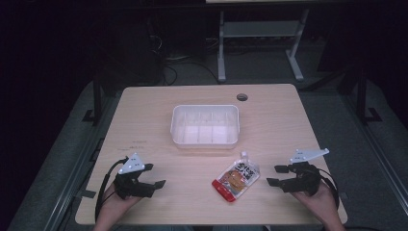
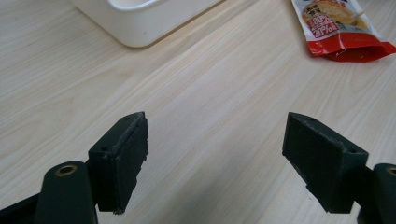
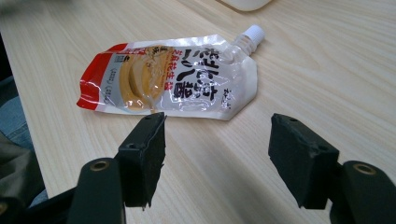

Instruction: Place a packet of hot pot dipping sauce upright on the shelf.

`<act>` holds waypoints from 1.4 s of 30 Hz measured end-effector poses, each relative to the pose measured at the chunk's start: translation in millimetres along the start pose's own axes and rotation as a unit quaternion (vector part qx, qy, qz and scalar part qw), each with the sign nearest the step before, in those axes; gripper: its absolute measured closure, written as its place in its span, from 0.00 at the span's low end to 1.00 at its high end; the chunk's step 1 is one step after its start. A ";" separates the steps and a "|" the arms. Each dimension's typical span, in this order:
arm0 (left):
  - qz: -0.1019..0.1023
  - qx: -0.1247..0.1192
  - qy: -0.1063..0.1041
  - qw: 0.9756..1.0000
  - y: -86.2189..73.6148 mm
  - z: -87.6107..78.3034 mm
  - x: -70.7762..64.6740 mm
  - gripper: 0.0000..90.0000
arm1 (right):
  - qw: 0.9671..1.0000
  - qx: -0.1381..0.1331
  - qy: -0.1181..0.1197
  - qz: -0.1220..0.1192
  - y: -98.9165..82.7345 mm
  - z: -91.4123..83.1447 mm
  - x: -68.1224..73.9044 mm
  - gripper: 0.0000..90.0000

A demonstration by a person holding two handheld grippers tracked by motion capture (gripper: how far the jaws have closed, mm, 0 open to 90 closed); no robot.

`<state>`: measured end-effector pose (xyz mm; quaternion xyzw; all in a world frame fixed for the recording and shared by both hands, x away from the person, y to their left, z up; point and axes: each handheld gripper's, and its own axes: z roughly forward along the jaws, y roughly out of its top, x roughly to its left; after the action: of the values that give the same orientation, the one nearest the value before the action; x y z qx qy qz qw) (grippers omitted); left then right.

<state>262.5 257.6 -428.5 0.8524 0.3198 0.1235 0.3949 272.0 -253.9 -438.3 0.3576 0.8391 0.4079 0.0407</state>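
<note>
A spouted sauce pouch (image 1: 236, 176), white and red with a white cap, lies flat near the table's front edge. It also appears close up in the right gripper view as the pouch (image 3: 173, 80), and as a red corner of the pouch (image 2: 343, 28) in the left gripper view. A white compartment box (image 1: 205, 126) stands at the table's middle. My left gripper (image 1: 155, 175) rests at the front left, open and holding nothing. To the pouch's right my right gripper (image 1: 275, 175) is open, its jaws pointing at the pouch from a short gap away.
The light wooden table (image 1: 144, 110) has a round cable hole (image 1: 242, 96) at its far side. A corner of the white box (image 2: 140, 18) sits ahead of the left gripper. Dark floor and metal frame legs (image 1: 221, 43) lie beyond the table.
</note>
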 end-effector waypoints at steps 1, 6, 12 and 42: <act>-0.001 0.000 0.000 1.000 0.9 0.7 -1.5 0.25 | 1.000 -0.001 0.000 -0.001 0.3 0.0 -0.1 0.40; 0.013 0.002 -0.009 1.000 7.1 6.0 -11.8 0.26 | 1.000 -0.007 0.002 0.005 2.6 0.2 -1.2 0.40; 0.037 0.003 -0.026 0.999 22.0 16.8 -28.0 0.30 | 1.000 -0.018 0.011 0.008 12.5 2.4 -1.1 0.40; 0.085 0.024 -0.118 0.989 90.4 108.3 -90.4 0.74 | 0.996 0.040 0.043 0.061 54.2 54.3 -39.6 0.61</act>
<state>284.0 91.5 -428.0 0.8943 0.2001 0.0474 0.3974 351.7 -221.1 -444.5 0.3910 0.8325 0.3909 -0.0350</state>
